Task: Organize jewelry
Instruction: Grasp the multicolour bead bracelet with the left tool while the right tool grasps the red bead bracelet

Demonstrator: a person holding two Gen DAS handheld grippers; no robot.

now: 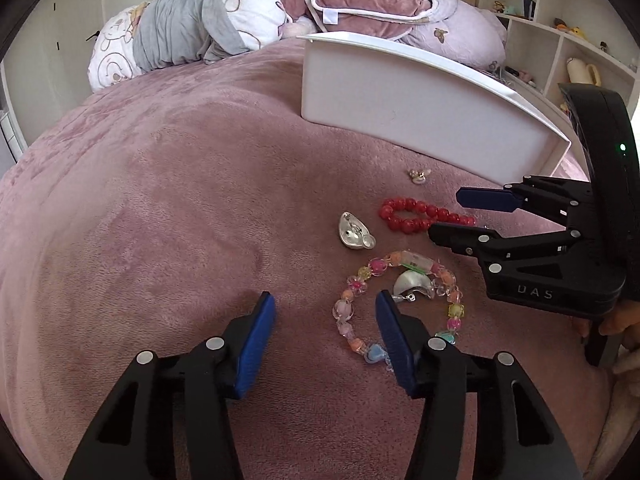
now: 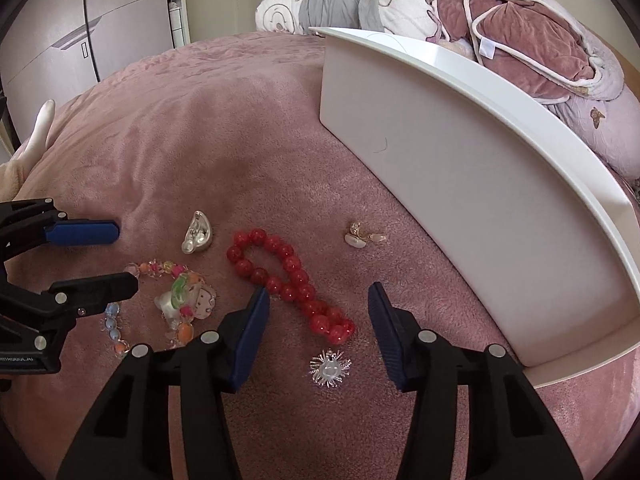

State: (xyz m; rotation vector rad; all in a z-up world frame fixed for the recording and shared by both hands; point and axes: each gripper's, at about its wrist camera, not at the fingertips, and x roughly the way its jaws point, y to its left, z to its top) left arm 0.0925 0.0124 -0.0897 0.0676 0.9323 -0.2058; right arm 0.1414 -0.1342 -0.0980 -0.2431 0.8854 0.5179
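Note:
Jewelry lies on a pink plush bedspread in front of a white box (image 1: 400, 112) (image 2: 460, 168). My left gripper (image 1: 325, 308) (image 2: 126, 256) is open, low over a pastel bead bracelet (image 1: 360, 284) (image 2: 160, 268); the bracelet's left side lies between the pads, untouched. My right gripper (image 2: 318, 300) (image 1: 446, 216) is open over the near end of a red bead bracelet (image 2: 294, 264) (image 1: 404, 224). A silver ingot-shaped piece (image 1: 354, 232) (image 2: 198, 232), a small gold piece (image 1: 419, 175) (image 2: 362, 236) and a clear spiky brooch (image 2: 330, 368) lie loose. A silvery curved piece (image 1: 412, 286) rests inside the pastel bracelet.
Pillows and a rolled blanket (image 1: 360, 0) pile up at the head of the bed behind the box. Open shelves (image 1: 560, 40) stand at the right. A wardrobe (image 2: 80, 32) and a plush toy (image 2: 24, 160) are off to the left.

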